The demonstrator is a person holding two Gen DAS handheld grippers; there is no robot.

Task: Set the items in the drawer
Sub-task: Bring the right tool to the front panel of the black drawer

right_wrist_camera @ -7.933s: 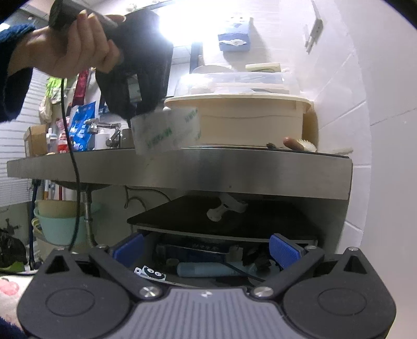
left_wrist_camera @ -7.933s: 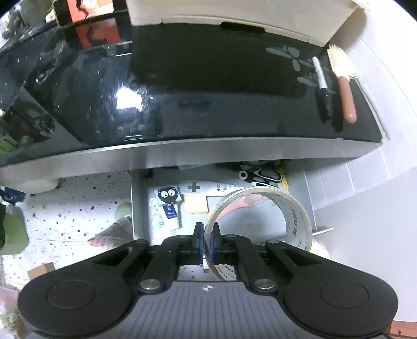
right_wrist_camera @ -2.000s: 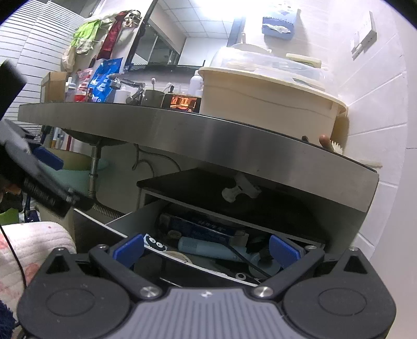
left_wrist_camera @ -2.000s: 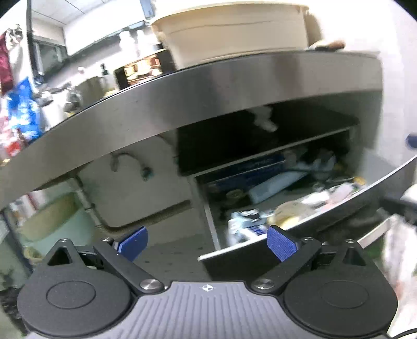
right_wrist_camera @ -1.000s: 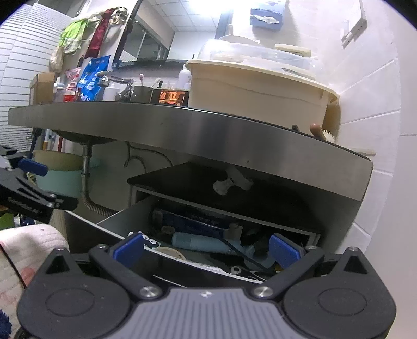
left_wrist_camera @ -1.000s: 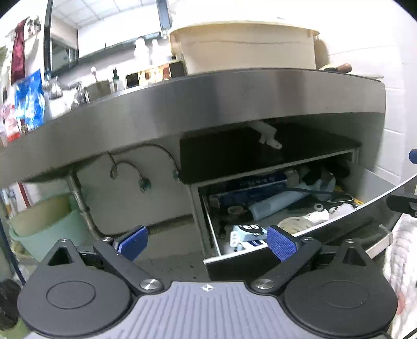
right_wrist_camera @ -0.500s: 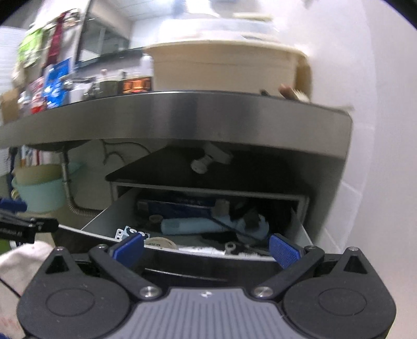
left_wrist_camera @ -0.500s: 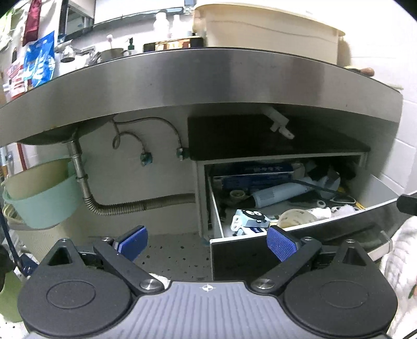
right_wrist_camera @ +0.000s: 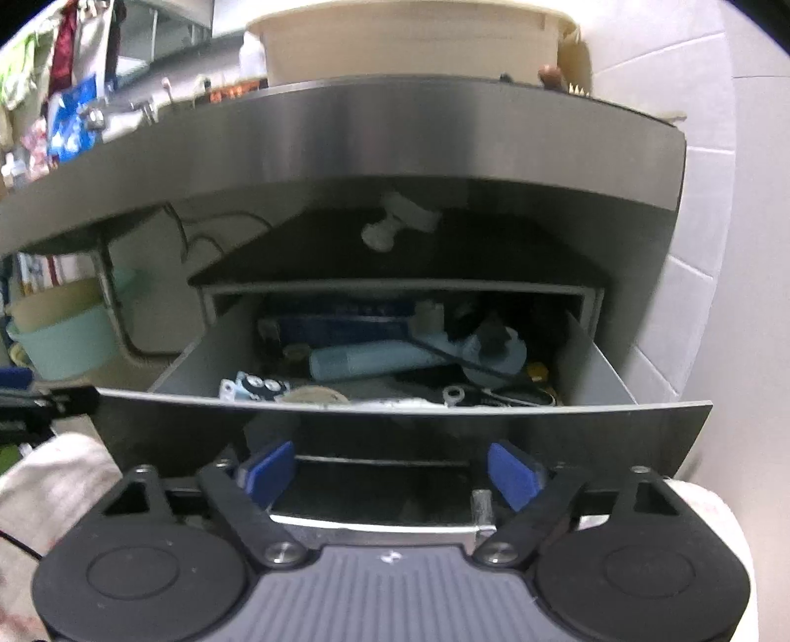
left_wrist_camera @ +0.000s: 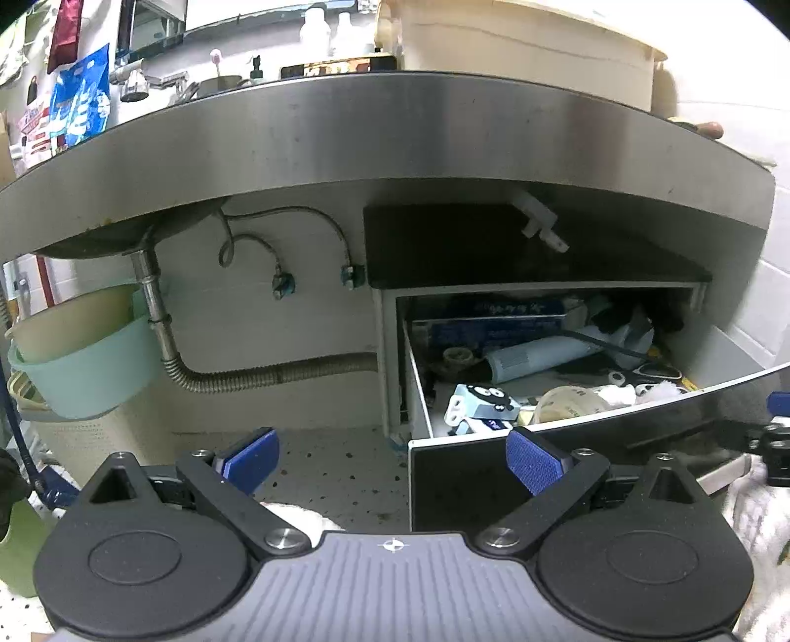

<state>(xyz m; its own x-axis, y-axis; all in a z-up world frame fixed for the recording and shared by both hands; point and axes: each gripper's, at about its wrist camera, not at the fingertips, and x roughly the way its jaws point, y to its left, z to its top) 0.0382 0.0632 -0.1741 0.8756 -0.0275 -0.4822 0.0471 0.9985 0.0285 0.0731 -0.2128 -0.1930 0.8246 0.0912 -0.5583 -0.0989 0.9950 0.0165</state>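
Note:
The drawer [right_wrist_camera: 587, 375] under the steel counter stands pulled out, its dark front panel [left_wrist_camera: 444, 489] facing me. Inside lie a tape roll [left_wrist_camera: 568, 402] [right_wrist_camera: 316, 395], a pale blue tube [right_wrist_camera: 375, 365], a blue box [right_wrist_camera: 345, 321] and a small blue pack with cartoon eyes [left_wrist_camera: 481, 400]. My right gripper [right_wrist_camera: 390, 471] is open, its blue pads level with the silver handle bar [right_wrist_camera: 385, 526] on the drawer front. My left gripper [left_wrist_camera: 390, 459] is open and empty, low at the drawer's left front corner. Each gripper shows at the edge of the other's view.
The steel counter edge [left_wrist_camera: 395, 138] overhangs the drawer, with a beige tub [left_wrist_camera: 518, 44] on top. Left of the drawer are a corrugated drain hose [left_wrist_camera: 276, 375] and a teal basin [left_wrist_camera: 84, 365]. A white tiled wall [right_wrist_camera: 701, 276] closes the right side.
The tape roll that my left gripper held over the drawer now lies inside it, and that gripper is open. My right gripper has moved close to the drawer front, at handle height.

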